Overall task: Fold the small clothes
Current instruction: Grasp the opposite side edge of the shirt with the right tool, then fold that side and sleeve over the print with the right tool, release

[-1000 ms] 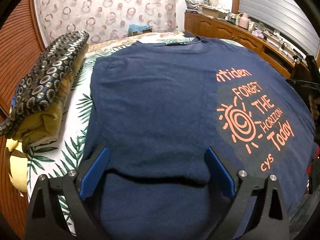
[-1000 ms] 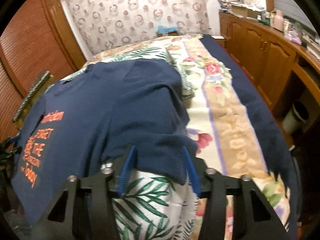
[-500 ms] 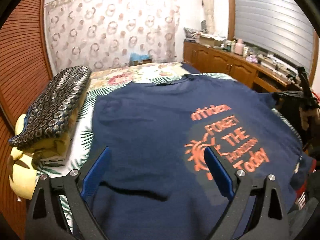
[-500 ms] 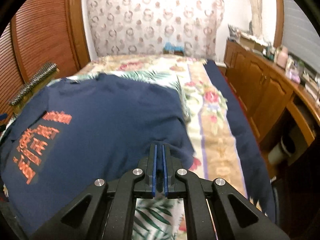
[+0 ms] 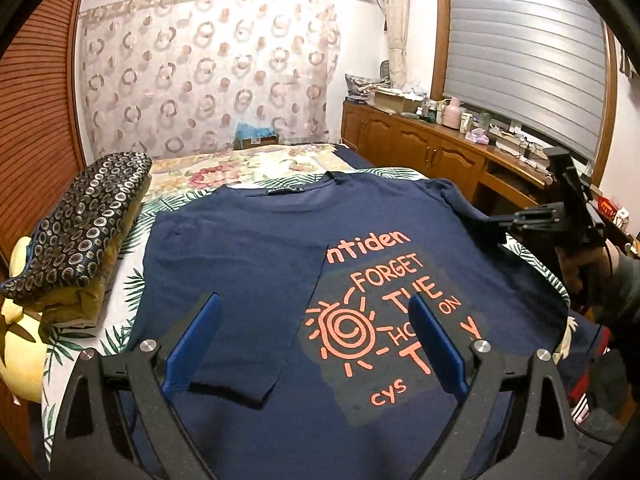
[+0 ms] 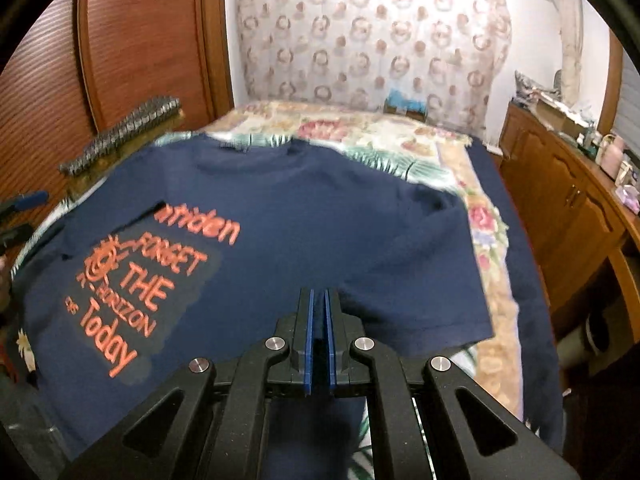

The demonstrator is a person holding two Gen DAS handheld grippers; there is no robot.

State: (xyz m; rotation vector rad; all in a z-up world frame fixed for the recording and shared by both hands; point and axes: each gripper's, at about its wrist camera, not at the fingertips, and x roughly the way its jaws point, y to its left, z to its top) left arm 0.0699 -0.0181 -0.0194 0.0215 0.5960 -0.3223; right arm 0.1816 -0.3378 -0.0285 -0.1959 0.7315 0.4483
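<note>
While the fold waits: the navy T-shirt (image 5: 256, 264) lies flat on the bed (image 6: 492, 264), collar toward the far end, long axis running away from both grippers.
Right gripper (image 6: 318, 320): jaws together, pinching the shirt's right sleeve (image 6: 424, 300) near the bed's right edge.
Left gripper (image 5: 316, 344): jaws apart, nothing between them, above the hem end, left of the print.
Key relation: the sleeve must cross left toward the folded-in left side (image 5: 248, 320); the right hand is nearer.
Nearby: stacked bedding (image 5: 80, 224) along the bed's left edge, clear of the path.
</note>
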